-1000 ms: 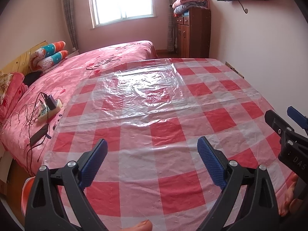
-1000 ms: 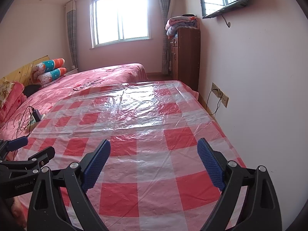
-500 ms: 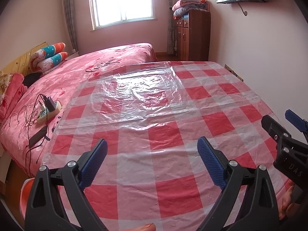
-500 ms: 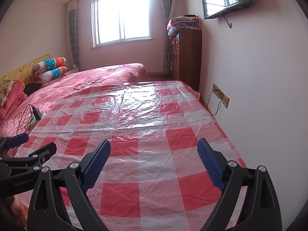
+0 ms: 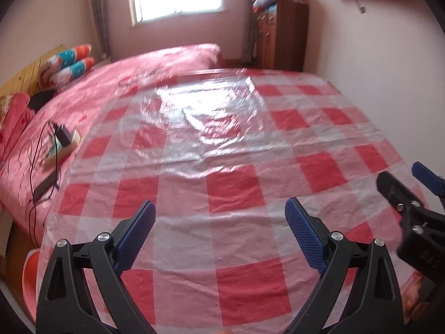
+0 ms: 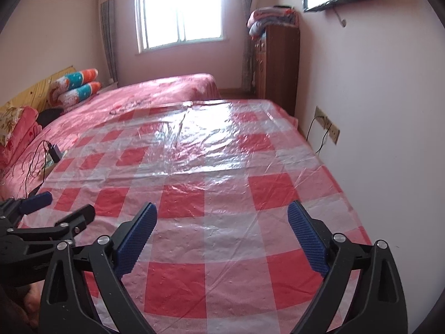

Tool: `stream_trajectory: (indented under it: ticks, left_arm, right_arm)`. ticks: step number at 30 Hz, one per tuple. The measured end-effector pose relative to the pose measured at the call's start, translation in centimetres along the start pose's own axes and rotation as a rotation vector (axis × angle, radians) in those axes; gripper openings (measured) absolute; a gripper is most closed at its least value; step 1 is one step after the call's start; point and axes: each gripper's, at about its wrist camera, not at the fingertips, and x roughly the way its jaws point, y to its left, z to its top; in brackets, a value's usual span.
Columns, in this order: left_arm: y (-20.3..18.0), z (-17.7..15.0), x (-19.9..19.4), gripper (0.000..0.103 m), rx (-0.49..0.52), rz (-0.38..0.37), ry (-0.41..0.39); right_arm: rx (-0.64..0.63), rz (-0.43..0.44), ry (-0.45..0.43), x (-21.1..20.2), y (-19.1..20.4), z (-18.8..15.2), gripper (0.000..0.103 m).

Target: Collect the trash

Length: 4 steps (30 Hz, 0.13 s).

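Observation:
A red and white checked plastic sheet (image 5: 236, 189) lies spread over the table, and it also shows in the right wrist view (image 6: 222, 194). No loose trash shows on it. My left gripper (image 5: 219, 208) is open and empty above the near end of the sheet. My right gripper (image 6: 222, 211) is open and empty above the near right part. The right gripper also shows at the right edge of the left wrist view (image 5: 411, 194). The left gripper also shows at the left edge of the right wrist view (image 6: 55, 208).
A bed with a pink cover (image 5: 111, 89) adjoins the table at the left and back, with a power strip and cables (image 5: 61, 144) on it. A wooden cabinet (image 6: 278, 64) stands at the back right. A wall with sockets (image 6: 328, 128) runs along the right.
Both grippers have tilted slightly so more of the near sheet shows. Both stay open and empty.

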Motion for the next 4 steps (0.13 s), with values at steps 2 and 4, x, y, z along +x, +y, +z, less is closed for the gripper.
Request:
stream_trajectory:
  ticks: [2, 4]
  left_arm:
    - [0.0, 0.0, 1.3, 0.094, -0.013, 0.018, 0.045]
    - [0.1, 0.2, 2.5, 0.094, -0.035, 0.022, 0.083]
  right_arm:
    - [-0.005, -0.009, 0.04, 1.0, -0.1, 0.4, 0.094]
    - [-0.004, -0.019, 0.108, 2.7, -0.3, 0.8, 0.094]
